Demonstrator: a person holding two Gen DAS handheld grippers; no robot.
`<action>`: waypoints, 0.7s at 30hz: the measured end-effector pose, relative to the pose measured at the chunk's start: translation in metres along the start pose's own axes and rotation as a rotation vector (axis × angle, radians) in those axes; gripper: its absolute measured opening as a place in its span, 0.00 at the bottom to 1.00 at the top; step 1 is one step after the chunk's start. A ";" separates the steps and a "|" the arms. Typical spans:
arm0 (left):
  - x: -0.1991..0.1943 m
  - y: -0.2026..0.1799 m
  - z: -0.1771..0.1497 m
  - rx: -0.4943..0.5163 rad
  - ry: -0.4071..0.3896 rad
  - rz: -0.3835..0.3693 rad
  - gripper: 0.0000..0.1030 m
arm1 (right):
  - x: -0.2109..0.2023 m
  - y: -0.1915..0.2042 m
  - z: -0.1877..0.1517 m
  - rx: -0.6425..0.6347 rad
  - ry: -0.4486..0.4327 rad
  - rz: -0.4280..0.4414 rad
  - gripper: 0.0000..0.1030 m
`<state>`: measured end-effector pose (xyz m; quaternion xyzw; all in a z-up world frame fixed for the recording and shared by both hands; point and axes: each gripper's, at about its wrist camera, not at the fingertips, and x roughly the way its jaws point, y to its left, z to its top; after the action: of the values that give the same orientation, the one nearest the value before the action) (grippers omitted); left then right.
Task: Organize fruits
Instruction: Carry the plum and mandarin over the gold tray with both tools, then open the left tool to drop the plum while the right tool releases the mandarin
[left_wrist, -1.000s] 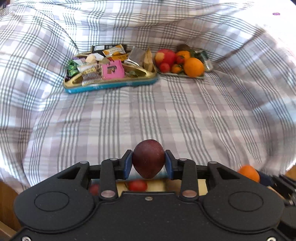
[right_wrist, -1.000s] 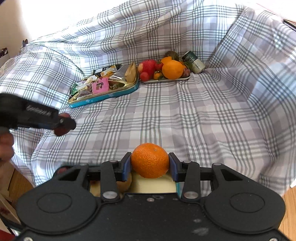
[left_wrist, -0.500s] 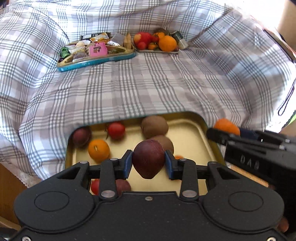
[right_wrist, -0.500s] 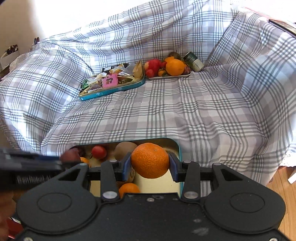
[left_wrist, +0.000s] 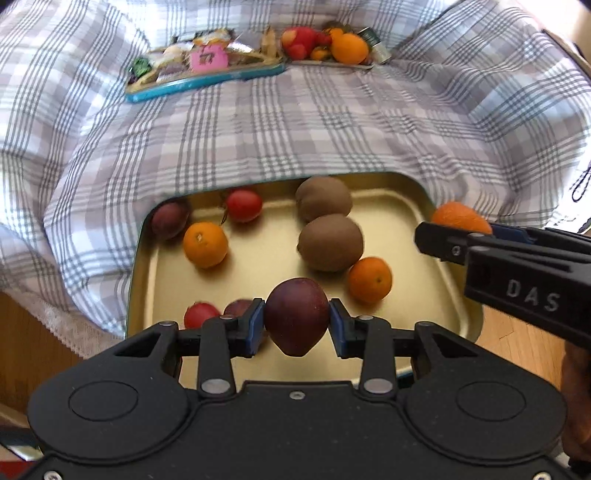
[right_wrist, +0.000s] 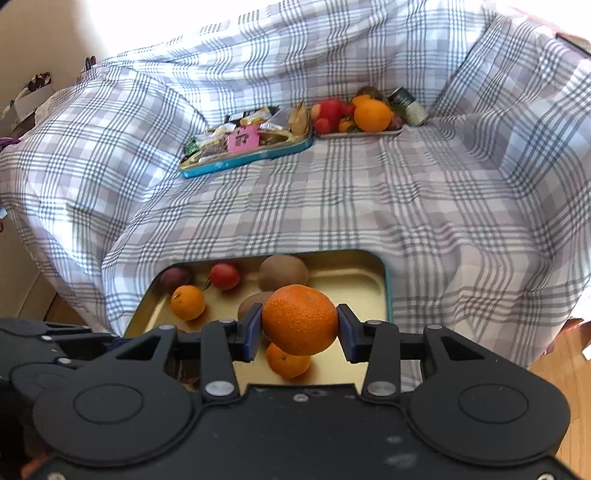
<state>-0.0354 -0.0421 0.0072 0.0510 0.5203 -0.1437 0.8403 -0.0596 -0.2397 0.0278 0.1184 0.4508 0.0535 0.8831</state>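
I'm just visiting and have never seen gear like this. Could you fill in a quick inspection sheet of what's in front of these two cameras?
Surface: checked cloth draped over a seat.
Job's things: gold tin at the near edge, with two kiwis, small oranges, red and dark fruits; fruit tray at the back.
Clutter: snack tin of packets; can beside the fruit tray.
Grippers: left gripper shut on a plum; right gripper shut on a tangerine; both over the gold tin.
Cables: black cord at the right edge.
Surroundings: wood floor; boxes by the wall.
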 end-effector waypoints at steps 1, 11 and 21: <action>0.001 0.001 -0.001 -0.003 0.007 0.004 0.44 | 0.000 0.000 0.000 0.000 0.004 -0.001 0.42; -0.006 0.004 -0.001 -0.015 0.012 0.039 0.44 | -0.003 -0.004 0.006 0.012 0.030 -0.011 0.43; -0.018 0.015 -0.002 -0.062 -0.015 0.056 0.44 | 0.001 0.003 0.002 -0.018 0.066 -0.015 0.43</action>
<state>-0.0399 -0.0241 0.0214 0.0383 0.5167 -0.1045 0.8489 -0.0575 -0.2372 0.0292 0.1052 0.4802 0.0550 0.8691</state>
